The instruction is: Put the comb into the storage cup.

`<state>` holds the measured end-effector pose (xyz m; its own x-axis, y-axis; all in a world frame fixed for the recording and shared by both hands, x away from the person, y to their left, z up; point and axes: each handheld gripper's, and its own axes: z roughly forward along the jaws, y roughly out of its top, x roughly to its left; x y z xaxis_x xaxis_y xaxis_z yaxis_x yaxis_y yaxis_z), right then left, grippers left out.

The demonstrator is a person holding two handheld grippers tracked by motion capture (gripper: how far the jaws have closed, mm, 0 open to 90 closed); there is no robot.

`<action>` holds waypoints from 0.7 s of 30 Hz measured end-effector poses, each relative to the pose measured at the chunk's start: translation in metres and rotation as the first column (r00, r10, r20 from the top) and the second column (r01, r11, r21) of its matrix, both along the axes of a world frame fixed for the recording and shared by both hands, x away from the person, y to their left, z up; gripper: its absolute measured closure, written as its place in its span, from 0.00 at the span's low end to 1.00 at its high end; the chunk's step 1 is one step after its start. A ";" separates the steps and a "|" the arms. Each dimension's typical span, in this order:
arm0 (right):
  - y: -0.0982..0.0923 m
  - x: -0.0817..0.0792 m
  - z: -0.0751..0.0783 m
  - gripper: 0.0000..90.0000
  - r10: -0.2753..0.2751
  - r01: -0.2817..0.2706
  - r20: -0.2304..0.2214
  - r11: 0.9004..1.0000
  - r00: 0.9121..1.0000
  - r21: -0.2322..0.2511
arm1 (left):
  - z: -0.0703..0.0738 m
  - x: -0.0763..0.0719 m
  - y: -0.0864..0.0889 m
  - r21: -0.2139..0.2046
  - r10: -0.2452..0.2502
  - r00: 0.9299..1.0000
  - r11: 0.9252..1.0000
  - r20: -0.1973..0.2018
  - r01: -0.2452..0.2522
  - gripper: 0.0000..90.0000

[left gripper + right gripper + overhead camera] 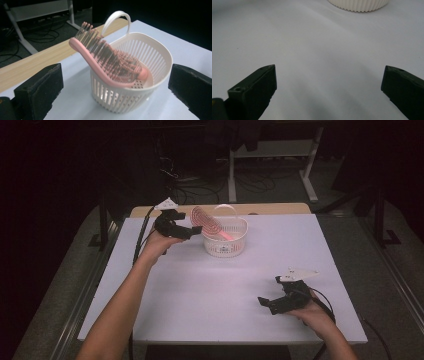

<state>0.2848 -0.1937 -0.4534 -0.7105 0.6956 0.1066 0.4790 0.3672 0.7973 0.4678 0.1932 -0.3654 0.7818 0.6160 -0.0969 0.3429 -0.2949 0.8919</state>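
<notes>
- Landmark: a white slotted basket (226, 239) stands on the white table (200, 290), toward the far edge and slightly left of the table's middle. All places below are given relative to this basket.
- A pink hairbrush (207, 225) rests in the basket. Its handle end lies low inside, against the perforated floor; its bristled head rises over the rim on the basket's left side, as seen from the high view.
- Long axis of the hairbrush: tilted, neither upright nor flat. It runs from the basket's interior up and out to the left, and the head points away from the basket toward the left gripper (192, 231).
- In the left gripper view the hairbrush (110, 63) shows its curved pink back toward the camera side; the bristles face up and away, toward the basket's looped handle (117, 21) on the far wall.
- Left gripper: just beside the basket's left side, close to the brush head. Its jaws stand wide apart with nothing between the pads; the hairbrush and basket (155, 57) sit beyond them, untouched.
- Right gripper (267, 303): well apart from the basket, on the near right part of the table, held low over the surface. Its jaws are spread wide over bare tabletop, clamping nothing.
- In the right gripper view the basket's ribbed base (358, 5) shows at the top edge, far ahead of the jaws.
</notes>
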 end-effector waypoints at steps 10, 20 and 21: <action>-0.001 0.000 0.000 0.00 0.000 0.000 0.001 1.000 1.000 0.004 | 0.004 -0.019 0.012 0.029 -0.034 0.999 0.999 -0.013 0.035 0.00; -0.002 0.000 0.001 0.00 -0.004 0.004 0.005 1.000 1.000 0.002 | 0.002 -0.042 0.020 0.048 -0.069 0.997 0.996 -0.034 0.070 0.00; -0.002 0.000 0.001 0.00 -0.005 0.005 0.008 1.000 1.000 0.003 | 0.002 -0.044 0.020 0.052 -0.069 0.997 0.996 -0.036 0.071 0.00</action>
<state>0.2845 -0.1958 -0.4521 -0.7081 0.6985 0.1032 0.4743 0.3622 0.8024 0.4235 0.2135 -0.3638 0.8201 0.5646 -0.0928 0.3493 -0.3657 0.8627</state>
